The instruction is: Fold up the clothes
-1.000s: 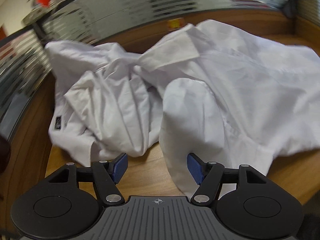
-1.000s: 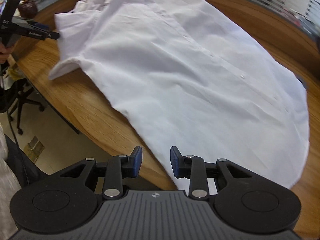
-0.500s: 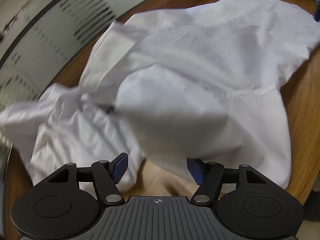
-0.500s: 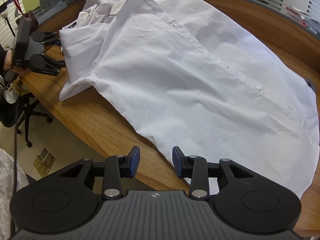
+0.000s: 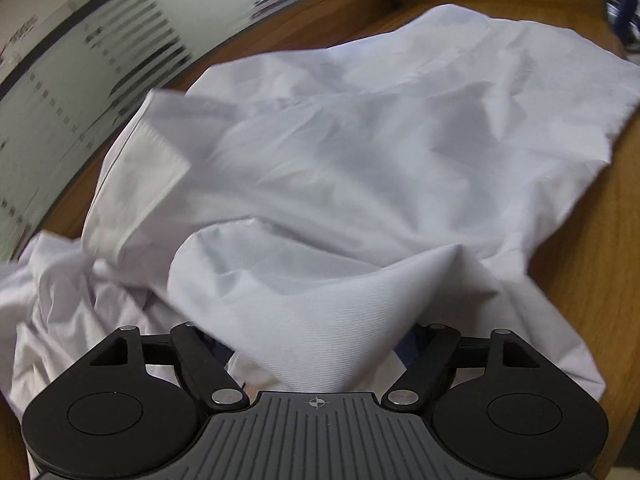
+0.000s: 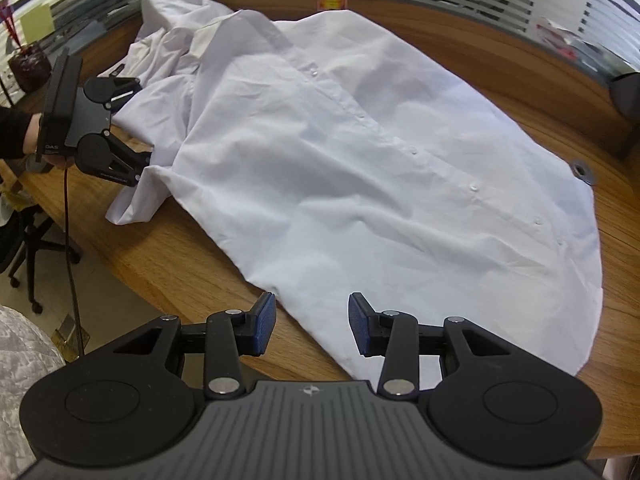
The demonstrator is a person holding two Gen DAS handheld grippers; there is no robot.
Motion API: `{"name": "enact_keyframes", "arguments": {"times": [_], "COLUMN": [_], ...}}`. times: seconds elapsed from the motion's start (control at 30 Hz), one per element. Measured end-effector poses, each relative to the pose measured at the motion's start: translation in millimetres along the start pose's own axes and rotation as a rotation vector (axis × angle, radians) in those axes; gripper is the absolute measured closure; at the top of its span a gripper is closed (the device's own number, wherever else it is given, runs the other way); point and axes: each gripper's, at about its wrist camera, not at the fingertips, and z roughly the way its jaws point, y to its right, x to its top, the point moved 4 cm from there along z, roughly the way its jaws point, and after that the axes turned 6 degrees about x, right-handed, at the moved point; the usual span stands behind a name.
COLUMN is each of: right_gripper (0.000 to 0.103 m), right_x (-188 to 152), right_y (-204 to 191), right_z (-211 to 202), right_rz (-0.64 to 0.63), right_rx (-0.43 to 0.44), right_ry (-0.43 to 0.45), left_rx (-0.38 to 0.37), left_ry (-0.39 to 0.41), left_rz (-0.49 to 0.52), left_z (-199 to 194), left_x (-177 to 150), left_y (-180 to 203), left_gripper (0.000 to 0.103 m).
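A white button-up shirt [image 6: 360,168] lies spread across a wooden bench [image 6: 172,264], its collar end bunched at the far left. The left gripper [image 5: 316,344] reaches into the sleeve [image 5: 304,300], fingers spread wide with cloth draped between them. The right gripper [image 6: 312,322] hovers at the hem, fingers apart and empty.

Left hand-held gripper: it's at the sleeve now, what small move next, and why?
Probably close the left hand-held gripper on the sleeve. Its fingers stand wide apart with a ridge of that white cloth bunched between them, so a pinch should catch it. The right hand-held gripper hangs open over the shirt's hem, gripping nothing.
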Motion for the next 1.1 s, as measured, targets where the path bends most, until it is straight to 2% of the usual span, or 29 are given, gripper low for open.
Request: {"name": "enact_keyframes", "arguments": {"times": [0.17, 0.27, 0.4, 0.57, 0.6, 0.63, 0.7, 0.77, 0.8, 0.9, 1.1], "right_gripper": [0.055, 0.054, 0.054, 0.053, 0.053, 0.053, 0.053, 0.053, 0.053, 0.053, 0.053], "right_x": [-2, -2, -1, -1, -1, -1, -1, -2, -2, -3, 1], "right_y": [1, -1, -4, -4, -4, -4, -3, -1, -1, 0, 3], "right_z": [2, 6, 10, 10, 10, 9, 8, 5, 5, 6, 15], "right_rz": [0.016, 0.017, 0.010, 0.013, 0.012, 0.013, 0.019, 0.026, 0.030, 0.033, 0.000], "right_rx": [-0.002, 0.003, 0.011, 0.016, 0.015, 0.013, 0.009, 0.008, 0.009, 0.016, 0.042], "right_ry": [0.000, -0.004, -0.008, -0.013, -0.013, -0.011, -0.008, -0.004, -0.003, -0.003, -0.010], "left_rx": [0.015, 0.059, 0.087, 0.077, 0.068, 0.059, 0.051, 0.038, 0.028, 0.059, 0.147], "left_ry": [-0.061, -0.047, -0.073, -0.100, -0.098, -0.096, -0.101, -0.107, -0.111, -0.107, -0.074], "left_rz": [-0.118, -0.159, -0.250, -0.343, -0.347, -0.350, -0.373, -0.397, -0.410, -0.439, -0.583], "left_z": [7, 4, 7, 13, 14, 14, 14, 14, 14, 3, -46], "left_x": [-10, -11, -14, -18, -18, -18, -17, -16, -16, -14, -13], "left_y": [-16, -23, -36, -41, -40, -39, -38, -39, -39, -40, -50], "left_gripper": [0.026, 0.025, 0.014, 0.016, 0.024, 0.041, 0.065, 0.081, 0.095, 0.097, 0.098]}}
